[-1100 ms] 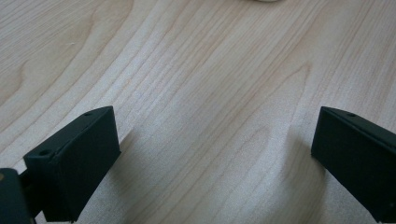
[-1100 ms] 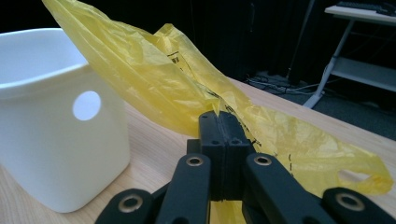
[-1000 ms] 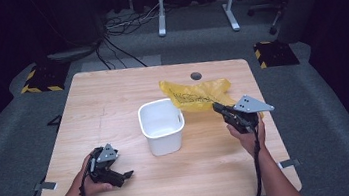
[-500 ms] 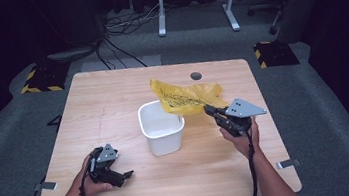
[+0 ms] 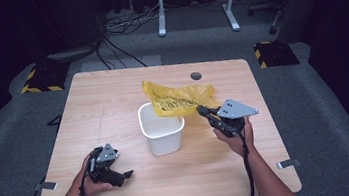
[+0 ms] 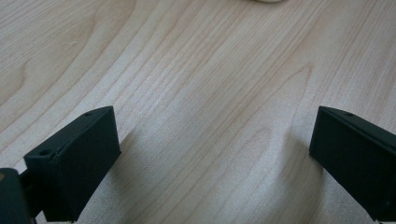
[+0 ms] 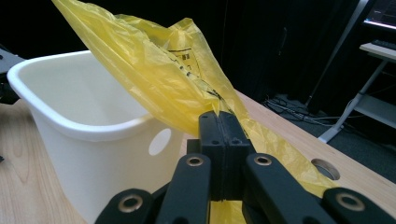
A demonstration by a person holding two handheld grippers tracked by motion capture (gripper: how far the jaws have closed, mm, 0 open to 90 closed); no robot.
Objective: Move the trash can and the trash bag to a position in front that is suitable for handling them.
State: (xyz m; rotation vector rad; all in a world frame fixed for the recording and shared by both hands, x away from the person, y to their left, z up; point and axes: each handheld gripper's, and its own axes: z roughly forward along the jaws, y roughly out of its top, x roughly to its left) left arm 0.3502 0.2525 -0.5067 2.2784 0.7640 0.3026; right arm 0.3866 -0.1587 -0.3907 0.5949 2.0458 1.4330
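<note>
the wooden table [image 5: 112, 100] carries a white bin [image 5: 161, 130] near its middle. a yellow plastic bag [image 5: 178, 100] hangs lifted beside the bin's far right corner, part of it draped over the rim. the right gripper [image 5: 203, 110], just right of the bin, has its jaws pressed together on the bag's edge. the left gripper [image 5: 124, 175] rests low on the table's near left, well apart from the bin, jaws spread wide with bare wood between them.
</note>
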